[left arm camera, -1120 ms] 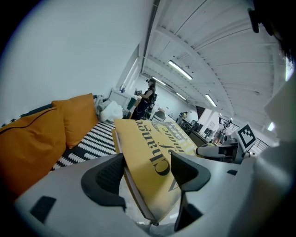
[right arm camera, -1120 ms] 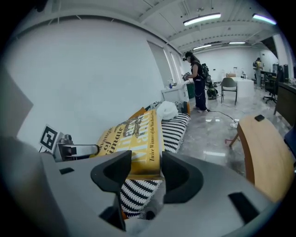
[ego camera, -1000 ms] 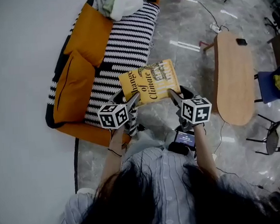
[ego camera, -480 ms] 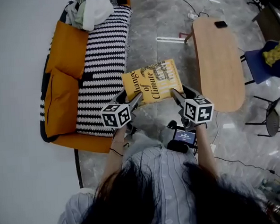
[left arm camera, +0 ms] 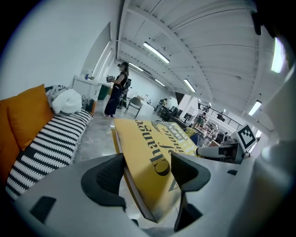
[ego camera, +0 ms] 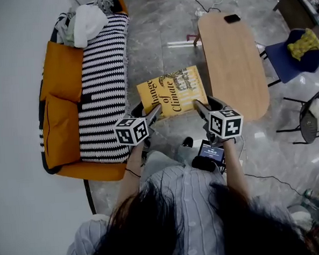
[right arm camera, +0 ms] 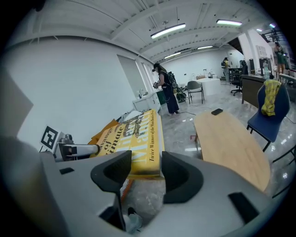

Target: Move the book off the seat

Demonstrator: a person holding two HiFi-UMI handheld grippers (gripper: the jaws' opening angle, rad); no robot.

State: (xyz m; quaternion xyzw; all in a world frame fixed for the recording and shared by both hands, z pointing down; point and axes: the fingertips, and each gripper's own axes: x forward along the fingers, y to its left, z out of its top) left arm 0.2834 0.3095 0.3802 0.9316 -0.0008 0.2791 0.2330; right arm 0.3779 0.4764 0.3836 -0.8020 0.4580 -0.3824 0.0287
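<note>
Book (ego camera: 171,92) is off the seat now. It has moved from over the sofa's edge to the air above the floor (ego camera: 159,38), between the sofa (ego camera: 101,63) and the table (ego camera: 234,66). The job looks nearly done; the book just needs a place to land. The sofa holds only cushions (ego camera: 62,71) and clothes (ego camera: 88,23). The left claw (ego camera: 152,114) and right claw (ego camera: 199,106) each pinch a near corner of the book.

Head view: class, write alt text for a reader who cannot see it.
Seen from above, a person holds a yellow book over the grey floor, the left gripper and right gripper each clamped on a near corner. A striped sofa with orange cushions lies left, a wooden table right.
</note>
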